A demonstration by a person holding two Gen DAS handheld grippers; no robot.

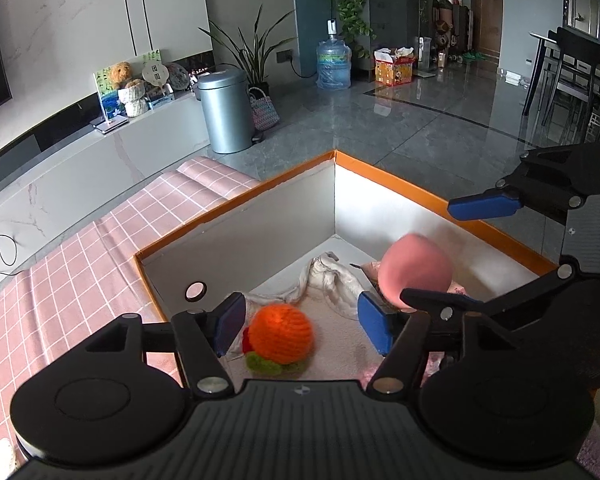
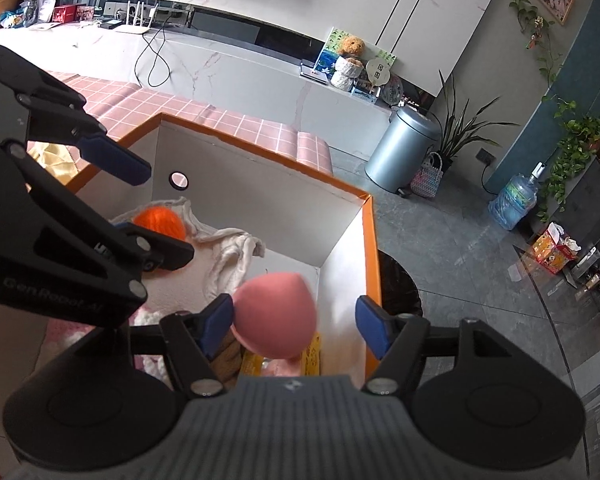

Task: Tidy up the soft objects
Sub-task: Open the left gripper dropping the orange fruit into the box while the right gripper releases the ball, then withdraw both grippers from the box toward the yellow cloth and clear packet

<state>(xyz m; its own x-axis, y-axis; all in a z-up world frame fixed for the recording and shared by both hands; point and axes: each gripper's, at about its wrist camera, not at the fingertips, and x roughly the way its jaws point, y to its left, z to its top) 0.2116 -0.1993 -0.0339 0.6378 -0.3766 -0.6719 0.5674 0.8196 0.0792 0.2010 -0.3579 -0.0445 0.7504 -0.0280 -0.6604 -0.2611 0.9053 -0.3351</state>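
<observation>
Both grippers are angled down over the box [image 1: 236, 208]. Left gripper [image 1: 304, 322] is spread, the orange ball [image 1: 281, 334] lying between its fingers on the box floor. Right gripper [image 2: 294, 326] is spread; the blurred pink sponge [image 2: 274, 314] sits by its left finger, contact unclear.

My right gripper [image 2: 296, 330] jaws gape over the box [image 2: 370, 248]; the pink sponge [image 2: 274, 316] sits beside the left jaw.

One marking is reading legibly: raised lettering "GenRobot.AI" is showing on the black body of the left gripper [image 2: 138, 208] in the right wrist view. Other printed items are remaining illegible.
</observation>
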